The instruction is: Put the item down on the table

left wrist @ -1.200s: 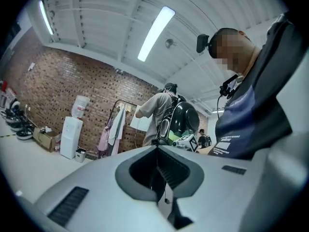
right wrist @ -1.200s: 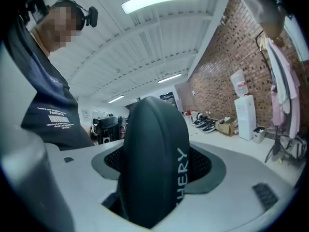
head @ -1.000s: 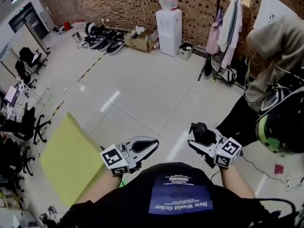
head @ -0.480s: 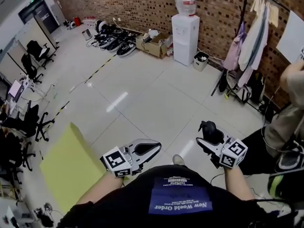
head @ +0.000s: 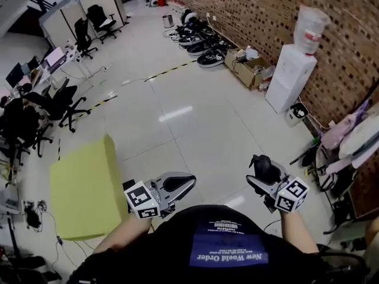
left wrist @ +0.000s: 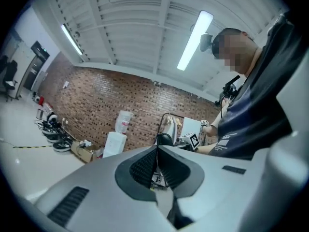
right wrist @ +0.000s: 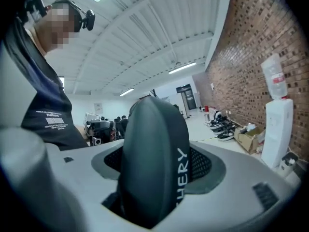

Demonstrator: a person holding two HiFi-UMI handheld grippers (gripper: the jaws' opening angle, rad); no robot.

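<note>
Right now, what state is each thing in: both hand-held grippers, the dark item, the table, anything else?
Left hand-held gripper: shut, nothing between its jaws.
Right hand-held gripper: shut on the dark rounded item with white lettering.
That item: held in the air, not yet put down.
Yellow-green table: the item is not on it.
Brown cardboard box: open at the top.

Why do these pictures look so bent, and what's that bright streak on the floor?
Head view: the wide lens bows the brick wall; the streak on the tiled floor is likely lamp glare. Left gripper view: fisheye circle with black corners, ceiling light strip blown out. Right gripper view: the black item looms near the lens.
</note>
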